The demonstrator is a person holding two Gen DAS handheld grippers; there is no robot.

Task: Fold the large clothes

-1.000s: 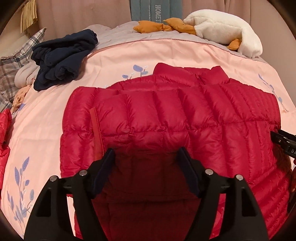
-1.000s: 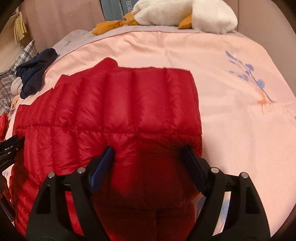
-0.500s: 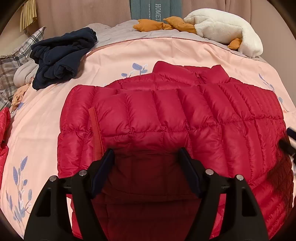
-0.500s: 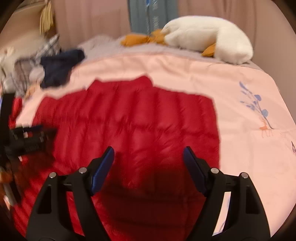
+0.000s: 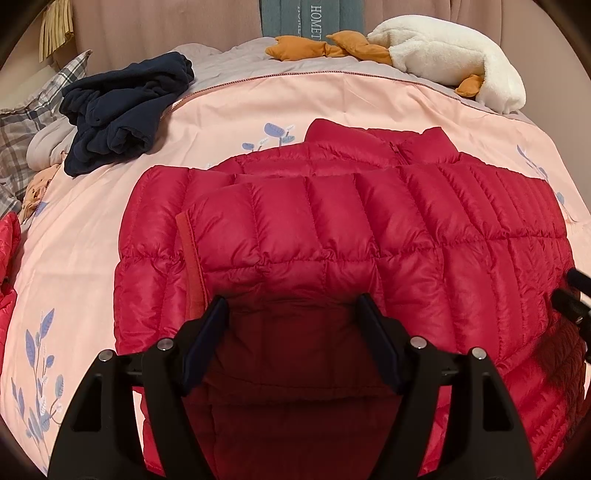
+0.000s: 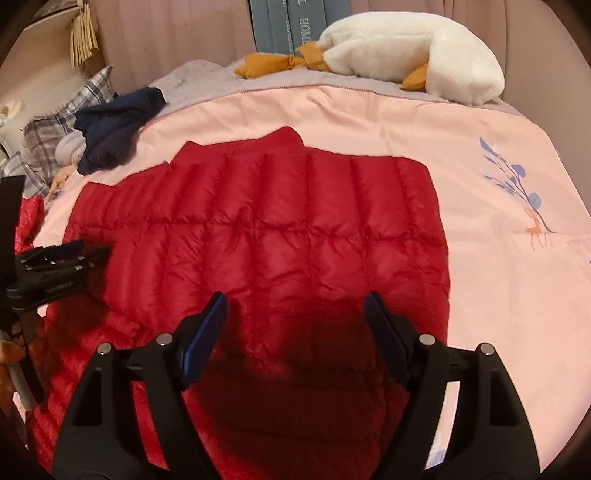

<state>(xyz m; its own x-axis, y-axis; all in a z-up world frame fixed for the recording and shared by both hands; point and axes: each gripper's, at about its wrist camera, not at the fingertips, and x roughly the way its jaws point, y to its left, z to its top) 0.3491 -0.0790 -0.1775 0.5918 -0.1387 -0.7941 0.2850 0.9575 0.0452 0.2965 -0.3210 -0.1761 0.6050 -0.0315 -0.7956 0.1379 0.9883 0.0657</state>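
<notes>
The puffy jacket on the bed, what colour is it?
Red jacket, clearest in the left wrist view.

Left gripper (image 5: 291,306) jaws spread wide; right gripper (image 6: 295,302) likewise (both holding nothing).

Home bedroom, pink quilted bed (image 5: 332,96), plaid pillow (image 5: 22,122), plush goose (image 6: 406,44)

A bed fills the room, spread with a pink quilt (image 5: 332,96) printed with blue sprigs; beige curtains (image 5: 166,26) hang behind, in warm dim light
</notes>
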